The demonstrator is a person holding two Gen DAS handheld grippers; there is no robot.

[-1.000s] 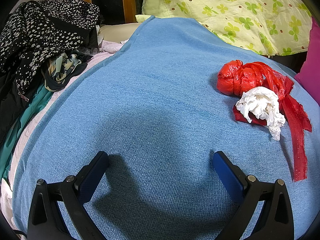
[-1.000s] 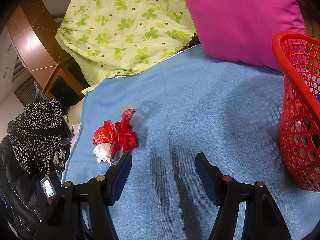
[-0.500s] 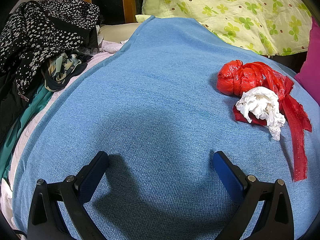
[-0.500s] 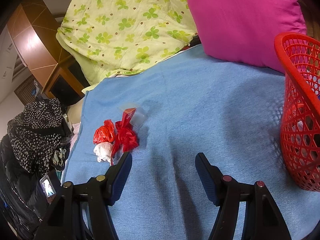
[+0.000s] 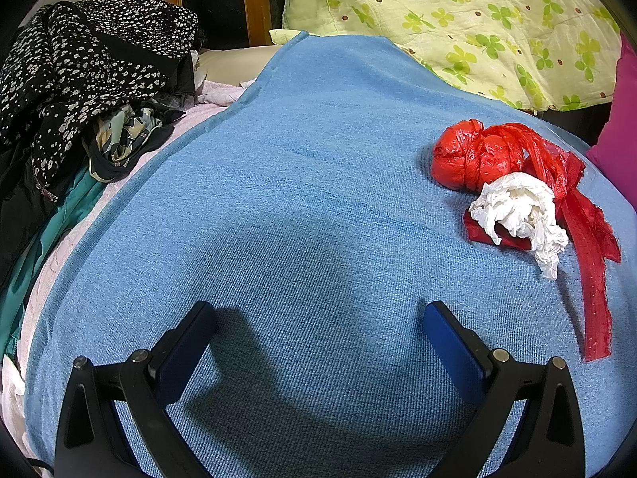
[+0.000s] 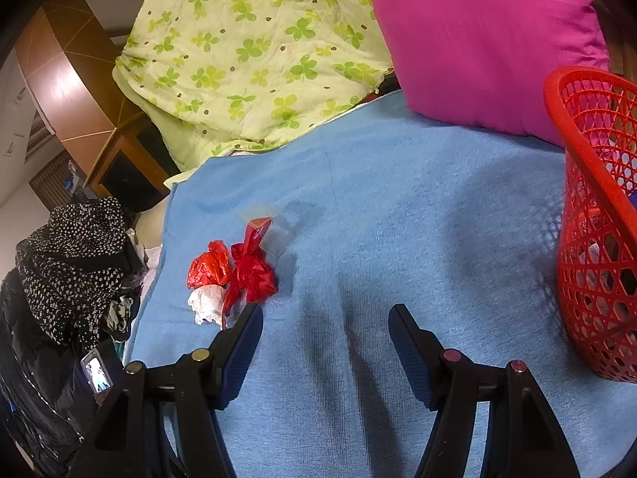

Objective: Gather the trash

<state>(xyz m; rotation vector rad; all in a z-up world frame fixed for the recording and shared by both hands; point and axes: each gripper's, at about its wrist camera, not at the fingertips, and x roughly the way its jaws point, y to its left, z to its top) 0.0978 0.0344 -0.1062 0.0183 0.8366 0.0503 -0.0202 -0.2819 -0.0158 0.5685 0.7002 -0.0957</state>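
Almost nothing changes in this moment. Both grippers hang above the blue blanket (image 5: pixel 302 207) on the bed, and neither one moves toward the trash. The left gripper (image 5: pixel 318 326) has its jaws wide apart with only blanket between them. The right gripper (image 6: pixel 324 326) also has its jaws apart and holds nothing.

The trash lies in one small heap on the blanket: a knotted red plastic bag (image 5: pixel 473 159), a crumpled white tissue (image 5: pixel 517 211) that touches it, and a torn red plastic strip (image 5: pixel 593 279) trailing from it. In the right wrist view a clear plastic wrapper (image 6: pixel 274 227) lies just behind the heap. From the left gripper the heap is ahead and to the right; from the right gripper it is ahead and to the left, close to the left jaw.

The red basket (image 6: pixel 597 239) stands on the blanket, well apart from the heap. I judge that collecting has not started for this heap.

Compared with the earlier frames, the left view is the same. In the right view the basket sits slightly more toward the edge, a very small shift only.
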